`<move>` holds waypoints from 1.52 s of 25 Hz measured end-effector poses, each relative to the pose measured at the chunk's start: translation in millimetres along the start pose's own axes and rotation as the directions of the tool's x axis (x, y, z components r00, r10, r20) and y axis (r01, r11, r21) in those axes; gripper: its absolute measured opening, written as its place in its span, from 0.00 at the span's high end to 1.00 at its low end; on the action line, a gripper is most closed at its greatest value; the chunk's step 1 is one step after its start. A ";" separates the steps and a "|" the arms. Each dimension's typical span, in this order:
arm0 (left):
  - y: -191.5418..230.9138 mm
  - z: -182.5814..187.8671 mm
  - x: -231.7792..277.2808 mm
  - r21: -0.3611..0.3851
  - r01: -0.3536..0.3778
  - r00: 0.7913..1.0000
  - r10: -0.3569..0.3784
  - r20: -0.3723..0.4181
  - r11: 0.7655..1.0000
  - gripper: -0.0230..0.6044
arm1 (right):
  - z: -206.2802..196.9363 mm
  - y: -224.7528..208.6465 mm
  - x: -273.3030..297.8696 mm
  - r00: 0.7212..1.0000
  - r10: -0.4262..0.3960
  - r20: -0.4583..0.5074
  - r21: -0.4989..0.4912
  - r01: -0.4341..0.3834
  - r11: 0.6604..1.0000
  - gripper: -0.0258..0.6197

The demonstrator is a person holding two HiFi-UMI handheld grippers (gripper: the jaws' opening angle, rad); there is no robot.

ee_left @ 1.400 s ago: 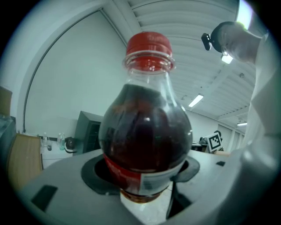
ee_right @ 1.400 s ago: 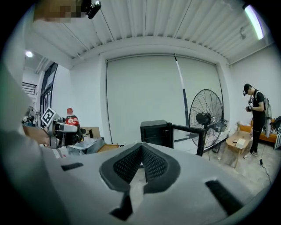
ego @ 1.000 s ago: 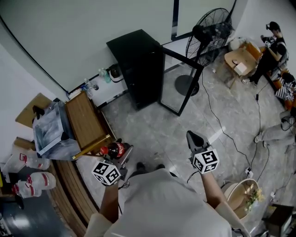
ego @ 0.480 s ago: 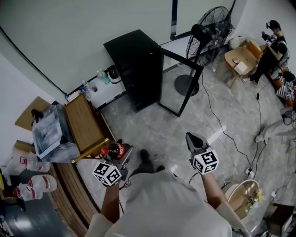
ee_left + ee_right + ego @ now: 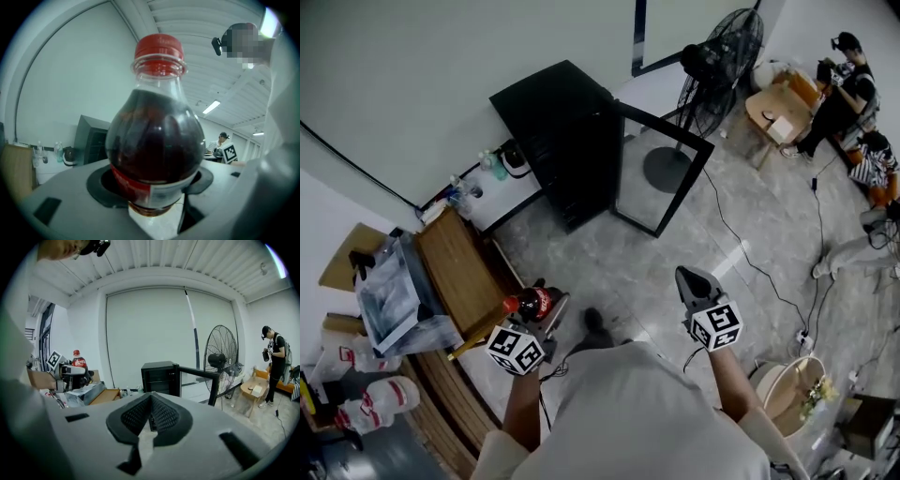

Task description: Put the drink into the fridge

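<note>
A cola bottle (image 5: 154, 150) with a red cap and red label fills the left gripper view, and the jaws press on its lower body. In the head view the bottle (image 5: 532, 302) lies tilted in my left gripper (image 5: 544, 307), low on the left beside the wooden table. My right gripper (image 5: 692, 279) is held out at the right, shut with nothing in it; in the right gripper view its pads (image 5: 140, 414) meet. The black fridge (image 5: 551, 131) stands against the far wall with its glass door (image 5: 661, 173) swung open. It also shows in the right gripper view, fridge (image 5: 158, 377).
A wooden table (image 5: 459, 272) with a plastic box (image 5: 389, 295) stands at the left. A standing fan (image 5: 712, 66) is right of the fridge. Cables (image 5: 750, 262) cross the tiled floor. People (image 5: 839, 89) are at the far right, and a round basket (image 5: 787, 398) sits at the lower right.
The head view has shifted, so the fridge and table sit further left in the picture. One foot has stepped forward. Both grippers keep their places and the bottle stays held.
</note>
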State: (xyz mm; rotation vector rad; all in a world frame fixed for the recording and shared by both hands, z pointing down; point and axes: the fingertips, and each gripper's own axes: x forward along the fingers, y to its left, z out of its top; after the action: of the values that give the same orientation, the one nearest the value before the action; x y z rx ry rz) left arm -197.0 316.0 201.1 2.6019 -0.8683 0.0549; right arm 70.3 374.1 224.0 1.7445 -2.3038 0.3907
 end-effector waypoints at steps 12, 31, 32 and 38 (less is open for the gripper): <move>81.0 32.8 48.9 0.024 0.118 0.993 -0.118 -0.028 0.993 0.50 | 20.9 1.2 97.7 0.998 -0.040 -0.048 0.007 0.041 0.999 0.96; 114.7 36.5 145.4 -0.048 0.003 1.000 -0.004 -0.025 0.999 0.50 | 42.7 -70.4 206.6 0.983 0.132 -0.125 -0.019 -0.135 0.991 0.96; 113.6 36.4 153.5 -0.057 -0.019 1.000 0.018 -0.014 0.998 0.50 | 43.9 -78.2 212.8 0.979 0.156 -0.133 -0.027 -0.161 0.987 0.96; 106.8 40.9 202.4 -0.095 -0.158 0.987 0.159 -0.001 0.983 0.49 | 41.2 -120.3 244.5 0.943 0.279 -0.179 -0.057 -0.293 0.954 0.96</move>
State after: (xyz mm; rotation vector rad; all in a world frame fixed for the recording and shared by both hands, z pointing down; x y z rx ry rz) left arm -99.7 107.4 233.6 2.4420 -1.0535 0.0473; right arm 119.9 108.1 276.3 1.2847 -2.4139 0.4664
